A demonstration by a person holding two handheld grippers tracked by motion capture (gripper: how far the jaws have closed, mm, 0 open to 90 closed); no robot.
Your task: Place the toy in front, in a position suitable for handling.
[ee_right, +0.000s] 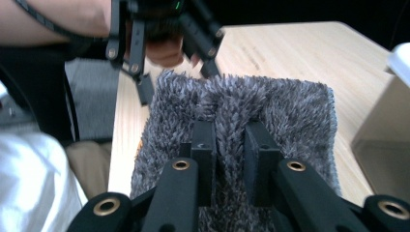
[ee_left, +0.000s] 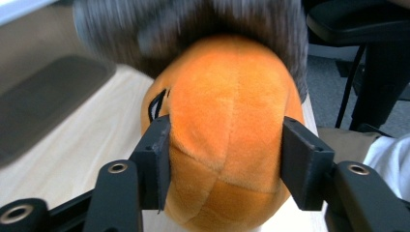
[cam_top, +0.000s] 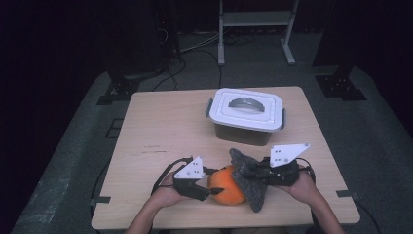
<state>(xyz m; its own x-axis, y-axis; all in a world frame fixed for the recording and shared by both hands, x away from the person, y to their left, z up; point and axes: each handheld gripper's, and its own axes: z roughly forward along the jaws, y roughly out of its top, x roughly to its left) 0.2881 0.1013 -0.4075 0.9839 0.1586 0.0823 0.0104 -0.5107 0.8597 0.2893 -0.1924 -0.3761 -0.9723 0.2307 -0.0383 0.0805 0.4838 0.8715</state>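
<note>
An orange plush ball (cam_top: 225, 185) rests on the wooden table (cam_top: 160, 131) near its front edge. My left gripper (cam_top: 210, 190) is shut on it; in the left gripper view both jaws press the orange plush (ee_left: 227, 140) from either side. A shaggy grey cloth (cam_top: 249, 181) lies draped against the plush's right side. My right gripper (cam_top: 248, 171) is shut on a pinched fold of this cloth (ee_right: 232, 125). In the right gripper view the left gripper (ee_right: 171, 63) shows just beyond the cloth's far edge.
A white-lidded container (cam_top: 246, 114) with a grey handle stands at the table's back centre, lid on. Its wall (ee_right: 387, 140) is close on the right in the right gripper view. A metal stand (cam_top: 255, 29) and cables are on the floor beyond.
</note>
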